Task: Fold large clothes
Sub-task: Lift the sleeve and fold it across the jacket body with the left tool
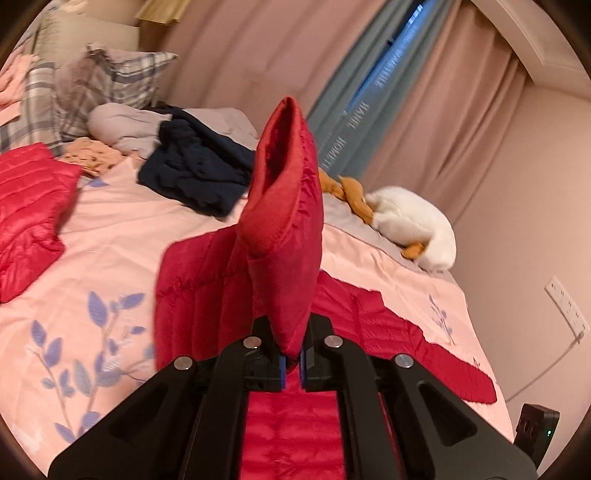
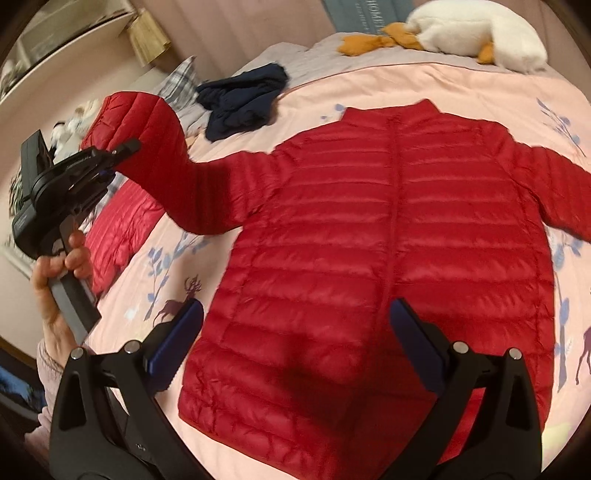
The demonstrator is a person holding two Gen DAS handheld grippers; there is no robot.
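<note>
Clamped together on the cuff end of a sleeve, the left gripper [image 1: 291, 363] holds that sleeve [image 2: 173, 177] lifted off the bed, its black frame gripped by the person's hand [image 2: 61, 266] near the bed's left edge in the right wrist view. Jaws of the right gripper [image 2: 295, 354] stand wide apart with nothing between them, hovering over the hem of the red quilted down jacket [image 2: 388, 236]. This jacket lies flat in the middle of the pink floral bedspread [image 2: 369, 85], its long axis running from the hem at the near edge to the collar pointing toward the far edge, the other sleeve spread out toward the right edge. Beyond it, a crumpled navy garment [image 2: 243, 99] sits toward the far left, and a white plush duck with orange feet [image 2: 476, 33] lies at the far right corner. Another red quilted garment [image 1: 29, 218] rests folded by the left edge.
</note>
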